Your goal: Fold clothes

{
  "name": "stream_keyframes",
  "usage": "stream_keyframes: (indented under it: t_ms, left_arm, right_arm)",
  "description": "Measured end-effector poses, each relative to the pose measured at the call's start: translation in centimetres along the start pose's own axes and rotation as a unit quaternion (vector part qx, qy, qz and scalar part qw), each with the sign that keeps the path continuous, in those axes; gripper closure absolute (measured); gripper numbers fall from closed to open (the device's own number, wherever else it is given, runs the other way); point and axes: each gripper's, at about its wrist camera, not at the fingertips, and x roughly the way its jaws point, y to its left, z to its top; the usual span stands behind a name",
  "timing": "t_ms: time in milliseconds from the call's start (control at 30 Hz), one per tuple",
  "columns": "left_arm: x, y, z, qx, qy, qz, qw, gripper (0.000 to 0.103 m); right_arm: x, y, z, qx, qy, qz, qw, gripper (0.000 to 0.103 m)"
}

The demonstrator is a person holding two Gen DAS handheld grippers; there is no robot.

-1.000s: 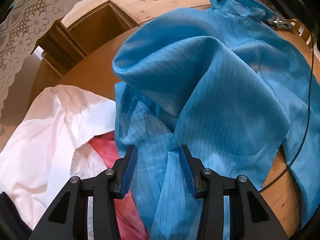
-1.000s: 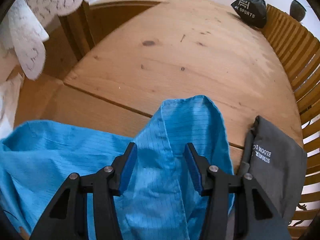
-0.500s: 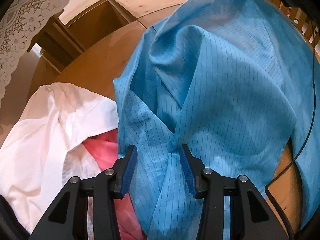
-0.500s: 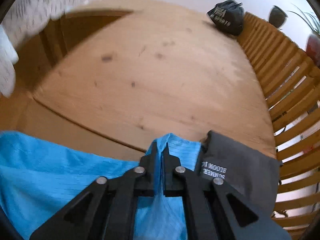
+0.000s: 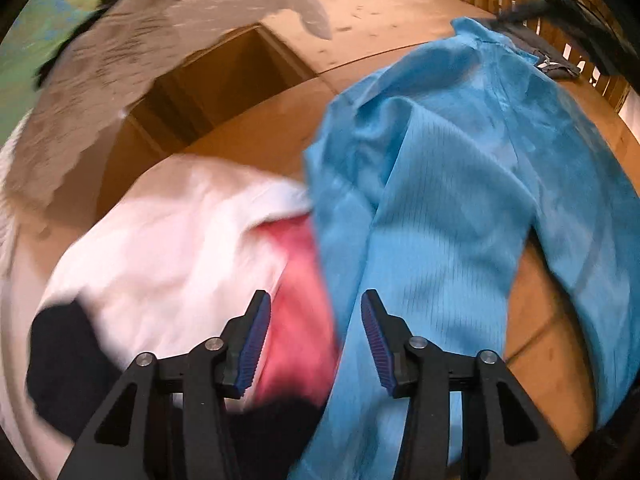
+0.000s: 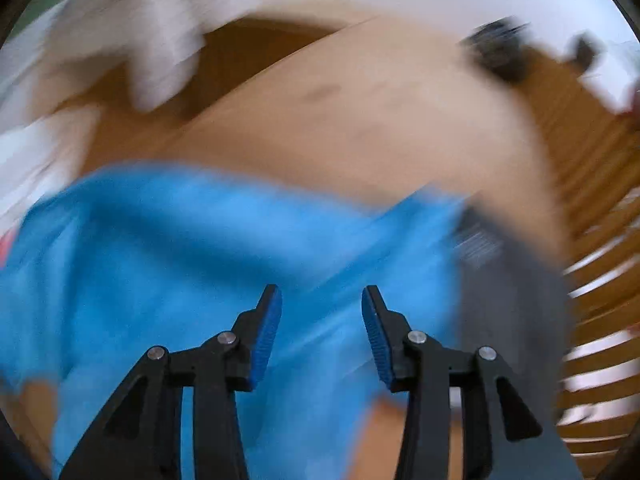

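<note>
So both my hands were up over the round wooden table (image 5: 256, 136) at this point, and everything was pretty smeared from moving. My left fingers (image 5: 316, 340) stood about halfway apart and had just been widening a bit; the pads weren't pressing anything. The blue striped garment (image 5: 460, 184) ran below and between them on the 3 o'clock side, spreading from 6 o'clock up to about 1 o'clock across the table. Just beside it at 9 o'clock sat a white garment (image 5: 168, 240) with a pink one (image 5: 296, 280) poking out from under it, right up against the blue edge. Something dark (image 5: 68, 360) lay at 8 o'clock, too blurred to name. A lacy white cloth (image 5: 120, 60) hung at 11 o'clock.

My right fingers (image 6: 322, 336) had just sprung apart again, also roughly half open, gripping nothing, the blue garment (image 6: 200, 248) spread underneath them from 9 o'clock to the centre. A grey garment (image 6: 516, 300) lay touching it at 3 o'clock, next to the wooden slats (image 6: 592, 216). A black bag (image 6: 496, 52) sat at 1 o'clock on the far side.
</note>
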Motion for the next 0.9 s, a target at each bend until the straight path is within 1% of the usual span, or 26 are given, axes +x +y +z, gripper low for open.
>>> stream_keyframes:
  t_ms: [33, 100, 167, 233, 300, 367, 433, 500, 533, 567, 600, 633, 700, 733, 767, 800, 867, 900]
  left_arm:
    - [-0.9, 0.4, -1.3, -0.008, 0.003, 0.002, 1.0000, 0.056]
    - [-2.7, 1.3, -4.0, -0.023, 0.010, 0.006, 0.9997, 0.055]
    - [-3.7, 1.6, -6.4, -0.030, 0.021, 0.012, 0.9993, 0.055]
    - [-3.9, 1.1, -8.6, -0.027, 0.036, 0.019, 0.9988, 0.055]
    - [-3.3, 0.6, -9.6, -0.032, 0.040, 0.011, 0.9986, 0.055]
    - [-2.7, 0.1, -10.6, -0.037, 0.043, 0.002, 0.9984, 0.055]
    - [-1.4, -0.7, -10.8, -0.021, 0.053, 0.006, 0.9984, 0.055]
    - [0.1, -1.3, -10.9, -0.007, 0.066, 0.014, 0.9977, 0.055]
    - [0.6, -1.4, -11.0, -0.007, 0.074, 0.012, 0.9972, 0.055]
    - [1.2, -1.5, -11.1, -0.008, 0.081, 0.009, 0.9967, 0.064]
    - [1.3, -1.6, -11.1, -0.010, 0.082, 0.005, 0.9966, 0.090]
    - [1.0, -1.7, -11.2, -0.014, 0.077, -0.004, 0.9970, 0.099]
    - [0.1, -1.9, -11.4, -0.022, 0.063, -0.025, 0.9975, 0.100]
    - [-0.7, -2.1, -11.5, -0.026, 0.052, -0.041, 0.9974, 0.100]
    - [-1.7, -2.4, -11.6, -0.029, 0.041, -0.049, 0.9975, 0.100]
    - [-2.8, -3.0, -11.8, -0.032, 0.029, -0.060, 0.9973, 0.100]
    - [-4.4, -4.4, -12.1, -0.016, 0.010, -0.085, 0.9962, 0.100]
    - [-4.9, -4.9, -12.2, -0.024, 0.002, -0.101, 0.9946, 0.100]
  right_arm:
    - [0.3, 1.2, -1.3, -0.009, 0.015, 0.011, 1.000, 0.062]
    - [1.3, 3.7, -3.9, -0.040, 0.044, 0.014, 0.998, 0.062]
    - [2.4, 5.4, -5.7, -0.068, 0.069, -0.003, 0.995, 0.062]
    - [3.1, 6.0, -6.8, -0.074, 0.078, -0.024, 0.994, 0.062]
    - [3.1, 6.0, -7.1, -0.071, 0.079, -0.036, 0.994, 0.061]
    - [3.1, 5.7, -7.2, -0.060, 0.088, -0.037, 0.994, 0.060]
    - [2.9, 5.4, -7.2, -0.051, 0.090, -0.037, 0.994, 0.058]
    - [2.8, 5.3, -7.3, -0.051, 0.089, -0.047, 0.994, 0.052]
    - [2.7, 5.4, -7.3, -0.054, 0.088, -0.055, 0.993, 0.050]
    - [2.6, 5.5, -7.4, -0.058, 0.087, -0.063, 0.993, 0.046]
    - [2.5, 5.6, -7.4, -0.062, 0.086, -0.070, 0.992, 0.046]
    - [2.4, 5.6, -7.5, -0.063, 0.087, -0.074, 0.991, 0.046]
    - [2.2, 5.7, -7.5, -0.064, 0.088, -0.082, 0.991, 0.046]
    - [2.1, 5.9, -7.6, -0.068, 0.088, -0.087, 0.990, 0.046]
    - [2.0, 6.0, -7.7, -0.072, 0.088, -0.091, 0.989, 0.046]
    - [1.8, 6.2, -7.7, -0.075, 0.087, -0.096, 0.989, 0.046]
    - [1.6, 6.3, -7.8, -0.078, 0.086, -0.102, 0.988, 0.046]
    - [1.5, 6.2, -7.9, -0.076, 0.086, -0.102, 0.988, 0.046]
